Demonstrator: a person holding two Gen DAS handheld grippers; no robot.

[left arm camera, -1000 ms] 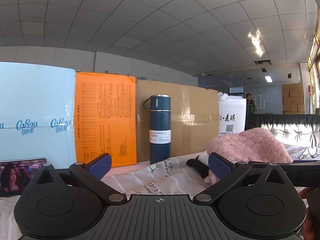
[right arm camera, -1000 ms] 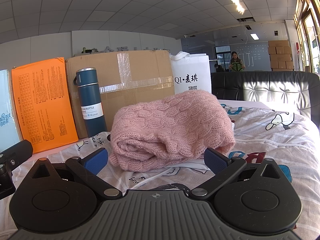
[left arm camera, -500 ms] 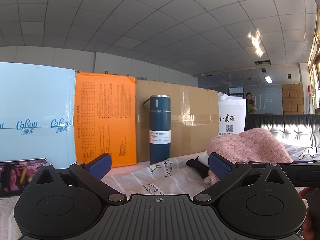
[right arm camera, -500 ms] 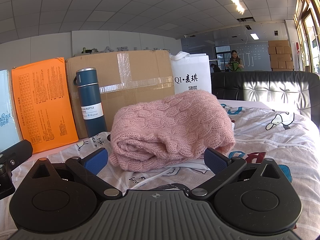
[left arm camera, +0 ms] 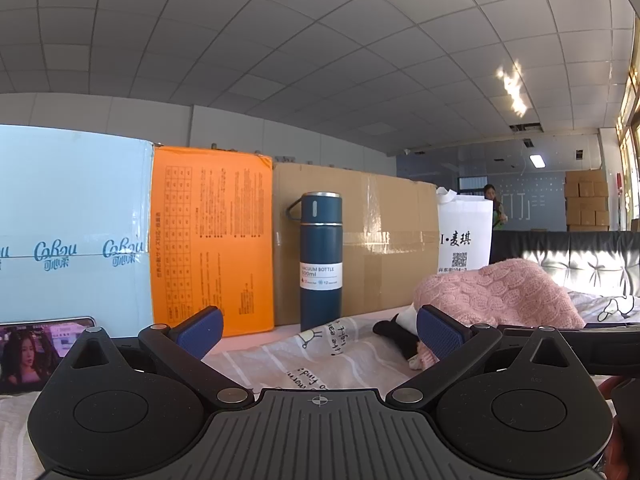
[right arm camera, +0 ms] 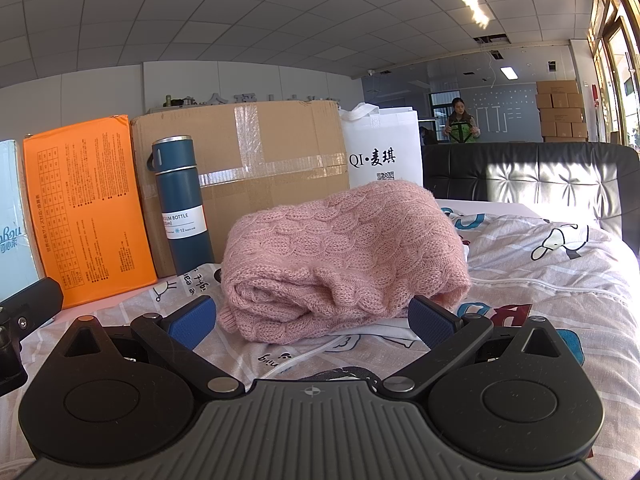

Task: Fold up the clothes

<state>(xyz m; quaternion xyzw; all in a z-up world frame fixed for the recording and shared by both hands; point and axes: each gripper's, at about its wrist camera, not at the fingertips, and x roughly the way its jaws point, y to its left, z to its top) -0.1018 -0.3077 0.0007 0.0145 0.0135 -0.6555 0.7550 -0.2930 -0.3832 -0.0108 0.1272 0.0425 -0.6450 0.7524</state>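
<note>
- Low over the printed bedsheet point(right arm camera: 540, 288), the right gripper point(right arm camera: 312, 320) sits with its blue-padded fingers point(right arm camera: 434, 322) spread wide; nothing is held between them.
- Directly ahead of the right gripper lies the pink knitted sweater point(right arm camera: 344, 256), folded into a thick bundle and resting on the sheet. Neither pad can be confirmed as touching it.
- The left gripper point(left arm camera: 318, 332) is likewise spread wide and empty, its blue pads point(left arm camera: 200, 330) above the sheet point(left arm camera: 280, 356).
- From the left wrist view the sweater point(left arm camera: 496, 296) lies ahead and to the right; a black-and-white item point(left arm camera: 396, 330) lies against its near-left end, not identifiable.
- A dark blue vacuum bottle point(right arm camera: 182, 204) stands upright at the sheet's far edge, left of the sweater and apart from it.
- Behind the bottle stands a taped cardboard box point(right arm camera: 276, 176); an orange box point(right arm camera: 86, 208) stands to its left, and a pale blue box point(left arm camera: 72, 224) beyond that.
- A white bag with printed characters point(right arm camera: 382, 152) stands to the right of the cardboard box, behind the sweater.
- A phone with a lit screen point(left arm camera: 40, 348) is propped at the foot of the pale blue box.
- A black tufted headboard point(right arm camera: 532, 180) closes the far right side.
- A person point(right arm camera: 460, 122) stands in the background beyond it.
</note>
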